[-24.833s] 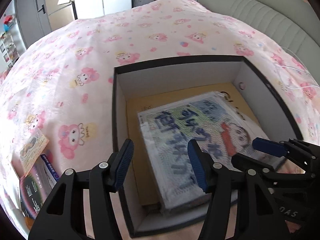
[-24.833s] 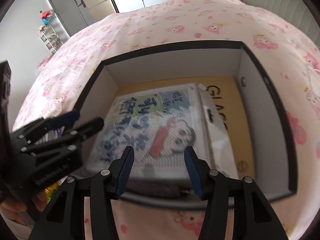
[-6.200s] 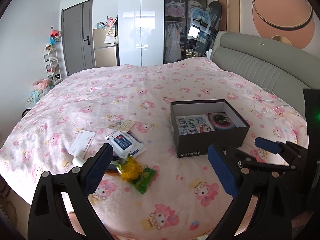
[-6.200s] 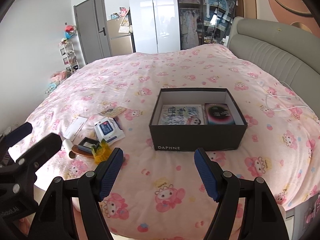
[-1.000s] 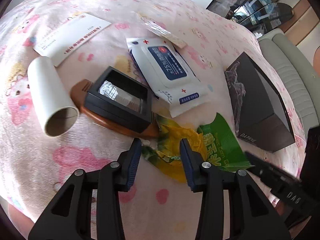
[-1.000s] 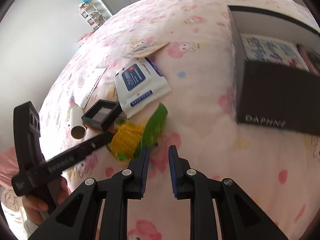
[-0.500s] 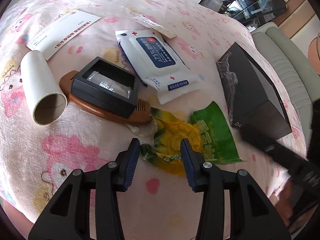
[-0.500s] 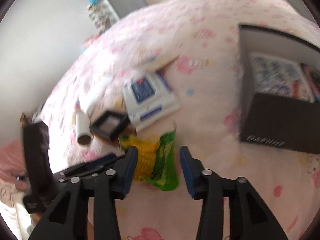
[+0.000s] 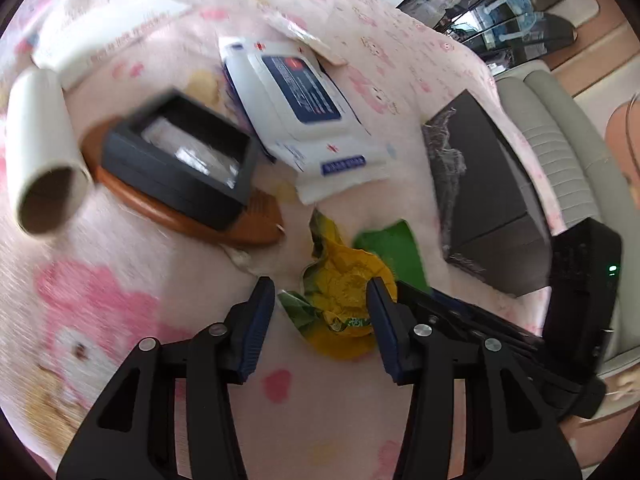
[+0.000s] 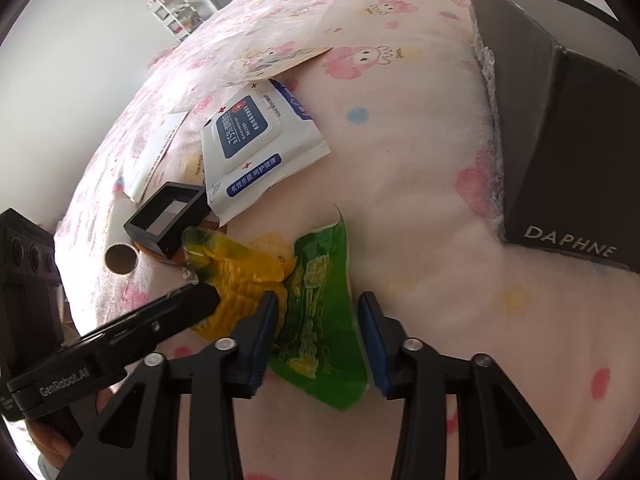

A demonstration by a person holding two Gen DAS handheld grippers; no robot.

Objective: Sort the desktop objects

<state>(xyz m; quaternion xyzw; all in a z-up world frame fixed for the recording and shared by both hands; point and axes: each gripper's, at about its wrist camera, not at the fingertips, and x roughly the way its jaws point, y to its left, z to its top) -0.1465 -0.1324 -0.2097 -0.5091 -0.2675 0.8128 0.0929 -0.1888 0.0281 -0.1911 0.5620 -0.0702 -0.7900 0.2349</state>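
A yellow snack bag (image 9: pixel 344 292) and a green snack bag (image 9: pixel 390 252) lie overlapping on the pink bedspread. My left gripper (image 9: pixel 320 308) is open and low, with the yellow bag's near end between its fingers. My right gripper (image 10: pixel 318 320) is also open, its fingers either side of the green bag (image 10: pixel 320 292). One of the left gripper's fingers (image 10: pixel 188 304) lies against the yellow bag (image 10: pixel 244 268) in the right wrist view. The black DAPHNE box (image 10: pixel 568 128) stands to the right, its inside hidden from both views.
Behind the bags lie a white wipes pack (image 9: pixel 300 108), a small black box (image 9: pixel 180 156) on a wooden comb (image 9: pixel 188 216), a cardboard tube (image 9: pixel 40 152), a white card (image 9: pixel 100 36) and a cartoon card (image 10: pixel 292 60). Bare bedspread lies between the bags and the box.
Both grippers have come down close onto the two snack bags. The right gripper has gone from nearly shut to open around the green bag.
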